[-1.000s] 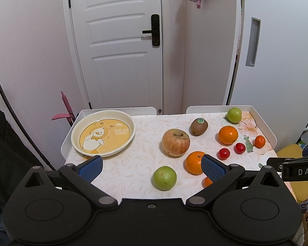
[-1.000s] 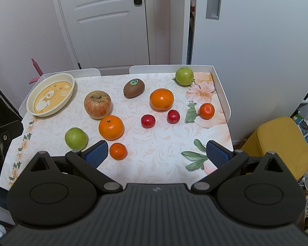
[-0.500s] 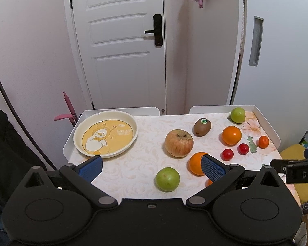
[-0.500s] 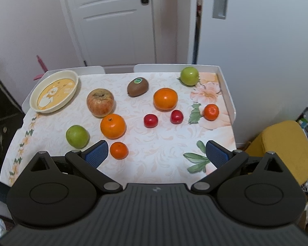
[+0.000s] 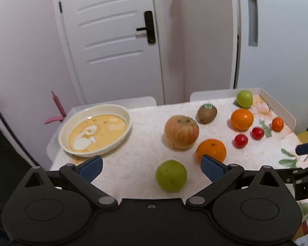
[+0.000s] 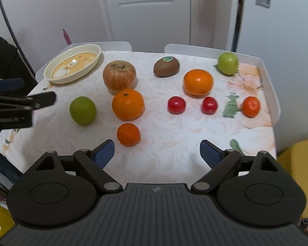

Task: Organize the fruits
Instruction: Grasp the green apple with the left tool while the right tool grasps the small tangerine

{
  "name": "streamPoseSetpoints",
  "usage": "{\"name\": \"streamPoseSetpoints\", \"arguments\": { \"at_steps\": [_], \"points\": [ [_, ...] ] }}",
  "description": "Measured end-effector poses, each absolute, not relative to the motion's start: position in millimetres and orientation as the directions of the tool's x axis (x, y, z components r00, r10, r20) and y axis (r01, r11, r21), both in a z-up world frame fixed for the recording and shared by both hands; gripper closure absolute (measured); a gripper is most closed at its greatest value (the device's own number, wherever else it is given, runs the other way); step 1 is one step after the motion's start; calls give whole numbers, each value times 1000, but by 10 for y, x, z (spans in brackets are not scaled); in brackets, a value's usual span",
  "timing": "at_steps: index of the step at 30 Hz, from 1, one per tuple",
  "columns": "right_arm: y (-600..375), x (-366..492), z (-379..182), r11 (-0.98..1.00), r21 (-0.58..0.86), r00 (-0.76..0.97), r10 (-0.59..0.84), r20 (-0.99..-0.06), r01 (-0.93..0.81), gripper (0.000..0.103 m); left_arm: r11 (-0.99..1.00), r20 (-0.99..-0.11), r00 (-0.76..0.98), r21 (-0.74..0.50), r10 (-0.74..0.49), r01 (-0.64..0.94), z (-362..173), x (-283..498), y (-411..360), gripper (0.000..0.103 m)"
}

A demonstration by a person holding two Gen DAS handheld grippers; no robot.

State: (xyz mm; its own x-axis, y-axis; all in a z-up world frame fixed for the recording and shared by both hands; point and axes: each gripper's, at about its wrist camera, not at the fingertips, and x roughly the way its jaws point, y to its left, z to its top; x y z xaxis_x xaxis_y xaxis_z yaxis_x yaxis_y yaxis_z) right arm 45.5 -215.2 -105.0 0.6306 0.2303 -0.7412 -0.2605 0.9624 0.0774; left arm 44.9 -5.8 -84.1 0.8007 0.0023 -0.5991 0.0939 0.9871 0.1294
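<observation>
My left gripper is open and empty, with a green apple just ahead between its fingers. Beyond it lie a red apple, an orange, a kiwi and a cream plate with a duck picture at the left. My right gripper is open and empty over the near table edge, just behind a small mandarin. Ahead of it lie an orange, two red tomatoes, a second orange, another green apple and a small mandarin.
The fruit lies on a flowered tablecloth in a white tray table with raised rims. A white door and wall stand behind. A yellow stool is at the right. The left gripper shows at the left edge of the right wrist view.
Both grippers have moved forward and lower toward the table, so the fruit looms larger. The left one has closed in on the near green apple. Both stay open.
</observation>
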Motion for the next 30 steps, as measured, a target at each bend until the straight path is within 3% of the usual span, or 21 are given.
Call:
{"name": "streamPoseSetpoints", "arguments": {
  "at_steps": [8, 24, 30],
  "points": [
    [-1937, 579, -1379, 940, 79, 621, 281, -732, -332, 10, 973, -627, 777, 140, -57, 184, -1314, 683, -96, 10],
    [-1701, 775, -1606, 930, 79, 609, 297, -735, -359, 33, 951, -670, 731, 125, -129, 283, -1621, 930, -133, 44],
    [-1678, 788, -1615, 928, 76, 610, 299, -733, -365, 38, 950, -667, 733, 127, -132, 286, -1627, 914, -131, 45]
  ]
}}
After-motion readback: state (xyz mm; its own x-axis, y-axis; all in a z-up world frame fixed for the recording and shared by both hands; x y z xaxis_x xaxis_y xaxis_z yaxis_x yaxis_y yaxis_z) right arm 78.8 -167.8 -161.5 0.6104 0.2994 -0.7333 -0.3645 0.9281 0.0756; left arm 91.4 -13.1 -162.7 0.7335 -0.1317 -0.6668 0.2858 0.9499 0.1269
